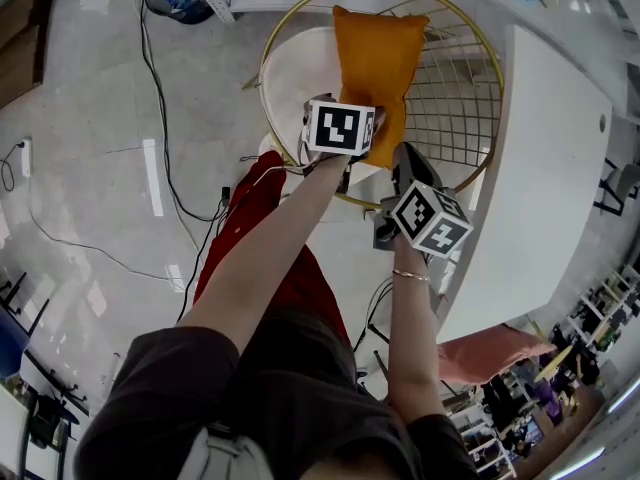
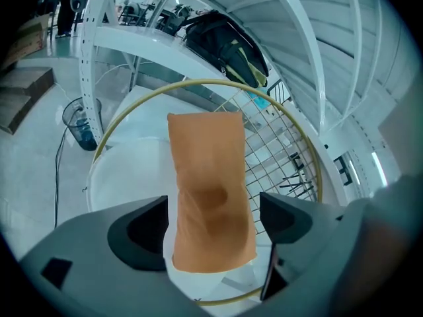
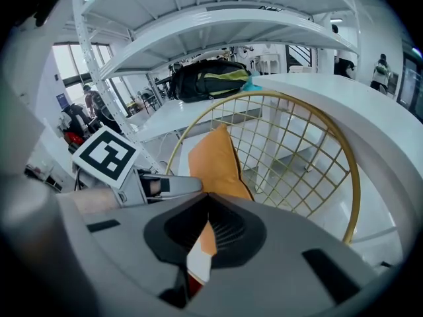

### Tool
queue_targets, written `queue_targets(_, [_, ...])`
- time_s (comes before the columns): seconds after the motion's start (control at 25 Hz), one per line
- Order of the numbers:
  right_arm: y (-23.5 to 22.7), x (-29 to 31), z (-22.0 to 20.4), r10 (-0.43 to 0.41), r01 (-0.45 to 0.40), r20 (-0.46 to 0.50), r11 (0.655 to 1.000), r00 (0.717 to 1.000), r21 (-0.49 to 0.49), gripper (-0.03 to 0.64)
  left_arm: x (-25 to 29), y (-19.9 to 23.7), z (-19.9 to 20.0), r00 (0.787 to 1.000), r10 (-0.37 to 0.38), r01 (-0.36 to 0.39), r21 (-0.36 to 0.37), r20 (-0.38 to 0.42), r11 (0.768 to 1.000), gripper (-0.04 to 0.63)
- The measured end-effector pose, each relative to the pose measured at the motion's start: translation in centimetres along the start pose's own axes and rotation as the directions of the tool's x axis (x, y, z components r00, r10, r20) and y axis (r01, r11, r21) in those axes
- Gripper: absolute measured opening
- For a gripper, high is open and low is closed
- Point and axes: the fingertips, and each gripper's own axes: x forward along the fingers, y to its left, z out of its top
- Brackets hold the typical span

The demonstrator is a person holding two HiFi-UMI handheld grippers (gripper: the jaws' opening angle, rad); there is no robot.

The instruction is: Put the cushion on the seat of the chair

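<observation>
Orange cushion stands on end in the chair. Its top is up by the gold-ring wire back and its lower end is over the white seat. Can't tell if it's actually resting on the seat.

L gripper has its jaws apart w/ the lower half of the cushion btwn them. The cushion's edge sits right at one jaw and a thin gap shows at the other, so there's no firm clamp. There's a dimple in the fabric at jaw height. In the head view the L gripper's marker cube covers the cushion's bottom end.

R gripper is just beside the L one, at the chair's front rim. Its jaws are together w/ nothing btwn them, and only a sliver of cushion and seat shows past them.

Containers: a wire bin on the floor L of the chair has something blue inside, can't tell what. A black backpack lies on the white table behind the chair, closed as far as I can see. A pink cushion lies apart, low by the table's near end.
</observation>
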Motion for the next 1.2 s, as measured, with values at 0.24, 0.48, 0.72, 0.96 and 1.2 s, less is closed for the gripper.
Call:
queue_targets(0.24, [0.7,-0.9,-0.7,0.009,-0.009,-0.002,1.000,1.000,-0.018,0.018,-1.8,-0.1,-0.4,1.000,-0.010,0.009,0.028,0.024,1.000,0.400])
queue_targets(0.48, [1.4,-1.4,-0.8,0.023,-0.023,0.008,0.999,1.000,-0.024,0.018,-3.6,-0.4,-0.3,0.999,-0.020,0.017,0.054,0.050,0.998,0.352])
queue_targets(0.72, [2.5,-2.0,-0.5,0.045,-0.044,0.034,0.999,0.998,-0.026,0.018,-5.1,-1.1,0.2,0.996,-0.041,0.033,0.095,0.083,0.995,0.231])
queue_targets(0.96, [3.3,-3.0,-0.1,0.069,-0.068,0.074,0.997,0.995,-0.022,0.018,-7.2,-1.6,1.0,0.989,-0.031,0.004,0.184,0.146,0.983,0.096])
queue_targets(1.2, [3.3,-4.3,0.4,0.080,-0.079,0.107,0.997,0.991,-0.020,0.018,-9.1,-3.2,1.5,0.981,-0.064,0.015,0.257,0.182,0.966,0.044])
